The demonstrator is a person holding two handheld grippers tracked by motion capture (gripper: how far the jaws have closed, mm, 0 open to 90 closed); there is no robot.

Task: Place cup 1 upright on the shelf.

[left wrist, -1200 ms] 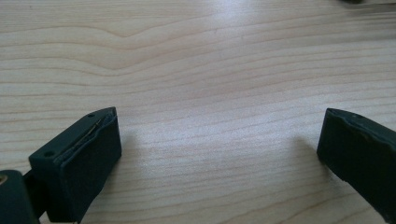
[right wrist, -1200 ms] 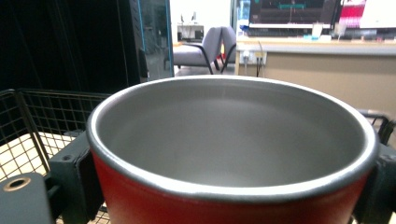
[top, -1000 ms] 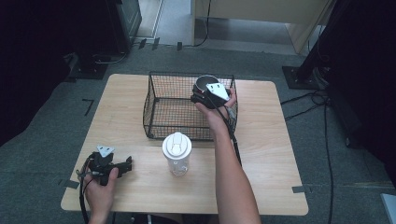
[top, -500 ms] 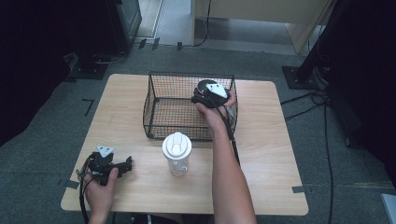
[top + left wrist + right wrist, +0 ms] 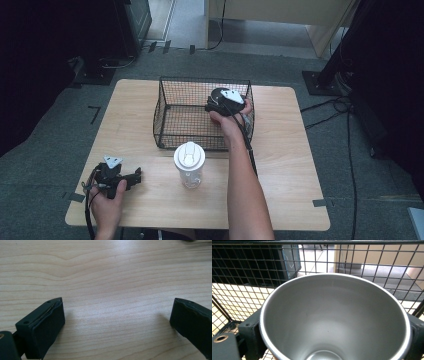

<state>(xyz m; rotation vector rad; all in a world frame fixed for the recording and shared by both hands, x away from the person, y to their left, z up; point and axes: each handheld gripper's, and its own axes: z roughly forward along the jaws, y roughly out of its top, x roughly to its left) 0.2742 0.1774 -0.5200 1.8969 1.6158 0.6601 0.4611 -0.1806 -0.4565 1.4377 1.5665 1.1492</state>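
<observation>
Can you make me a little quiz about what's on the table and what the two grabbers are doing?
1. True or false: the metal cup sits between the right gripper's jaws, inside the wire basket.
2. What is between the left gripper's jaws?
A. the bottle with the white lid
B. nothing, just bare wooden table
C. the cup
3. Fill in: the bottle stands upright on the table, just outside the basket's ____ wall, the side nearest the person.

Key:
1. True
2. B
3. front
</observation>
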